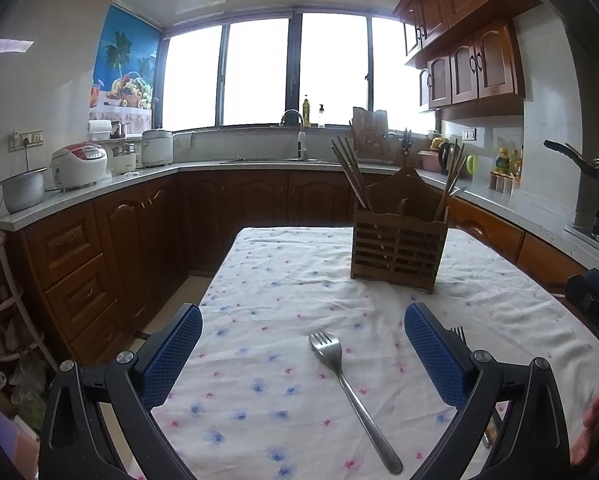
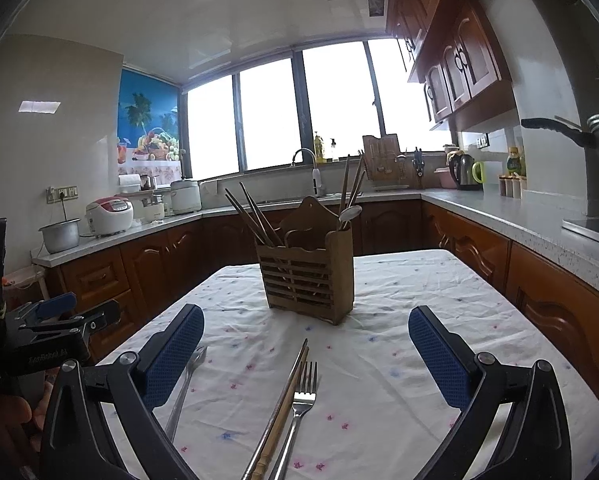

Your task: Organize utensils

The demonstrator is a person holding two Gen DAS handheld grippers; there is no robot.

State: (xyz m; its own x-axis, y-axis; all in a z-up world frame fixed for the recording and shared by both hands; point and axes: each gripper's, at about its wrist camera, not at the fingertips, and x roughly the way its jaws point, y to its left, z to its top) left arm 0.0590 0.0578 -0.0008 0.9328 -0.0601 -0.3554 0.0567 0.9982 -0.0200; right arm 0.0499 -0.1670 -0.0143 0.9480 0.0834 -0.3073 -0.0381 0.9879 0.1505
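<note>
Progress partial: slatted wooden utensil caddy [image 2: 307, 276], frame centre, already holds chopsticks and spoon; you still have steel fork [image 1: 351, 396], second steel fork [image 2: 299, 412], wooden chopstick pair [image 2: 283, 412] on floral tablecloth [image 2: 399, 360]; left gripper [image 1: 303, 344], right gripper [image 2: 305, 344] both wide, empty

A brown wooden holder [image 2: 307, 276] stood upright on the tabletop [image 2: 399, 360], with chopsticks [image 2: 255, 216] and a spoon [image 2: 349, 214] sticking out. Nearer, two shiny forks [image 2: 299, 408] [image 1: 351, 392] and a pair of chopsticks [image 2: 283, 408] lay flat on the cloth.
</note>
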